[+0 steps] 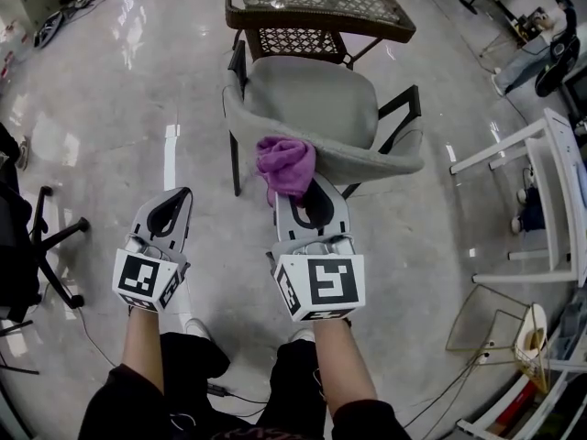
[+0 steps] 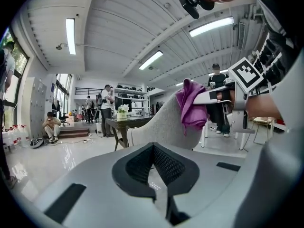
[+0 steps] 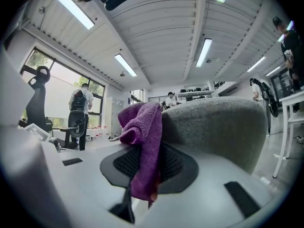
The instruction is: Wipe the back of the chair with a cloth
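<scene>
Two tongs: right gripper [image 1: 310, 191] clenches cloth [image 1: 286, 163] on chair back [image 1: 367, 159]. Left gripper [image 1: 182, 195] closed, empty. Wiping looks barely begun.

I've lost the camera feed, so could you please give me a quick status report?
Right gripper shut on purple cloth, at top edge of chair back. Left gripper shut, empty. Nothing in the way.

cloth [image 1: 285, 166]: purple, bunched (partly draped) on backrest top | chair [image 1: 312, 108]: grey upholstered, upright
</scene>
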